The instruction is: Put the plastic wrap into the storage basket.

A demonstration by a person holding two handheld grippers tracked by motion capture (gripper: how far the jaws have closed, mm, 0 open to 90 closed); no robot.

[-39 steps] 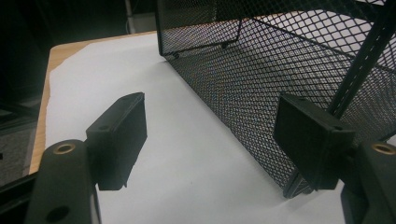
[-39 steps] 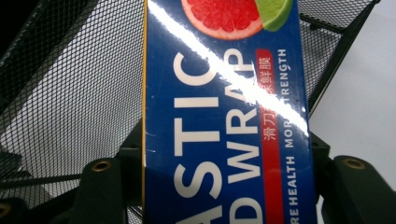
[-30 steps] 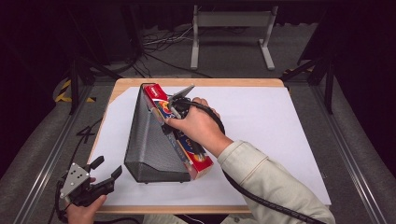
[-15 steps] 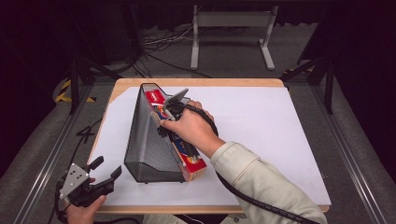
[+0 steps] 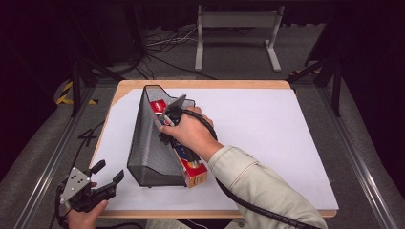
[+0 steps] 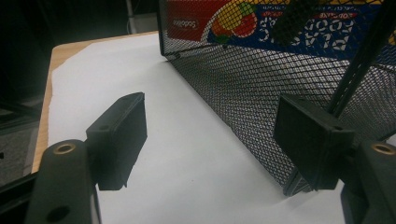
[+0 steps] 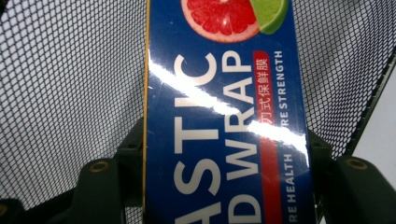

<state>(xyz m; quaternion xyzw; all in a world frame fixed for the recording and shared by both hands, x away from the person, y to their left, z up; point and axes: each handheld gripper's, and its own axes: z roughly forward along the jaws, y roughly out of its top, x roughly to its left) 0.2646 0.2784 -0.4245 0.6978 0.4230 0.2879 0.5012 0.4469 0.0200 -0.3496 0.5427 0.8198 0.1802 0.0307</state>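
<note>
The right gripper [image 5: 168,119] pinches the long blue glossy cardboard plastic-wrap box [image 7: 224,121] by its edges: light, stiff, slippery; the left gripper [image 6: 212,140] gapes empty

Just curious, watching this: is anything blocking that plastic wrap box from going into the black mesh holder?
Nothing visible does. The plastic wrap box, gripped by the right gripper, already lies along the mesh holder, with no other item inside.

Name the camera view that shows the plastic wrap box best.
The right gripper view: the plastic wrap box sits close, lettering readable, between the right claw pads. The high view shows its whole length in the mesh holder, partly under the hand. The left gripper view shows it through mesh.
</note>
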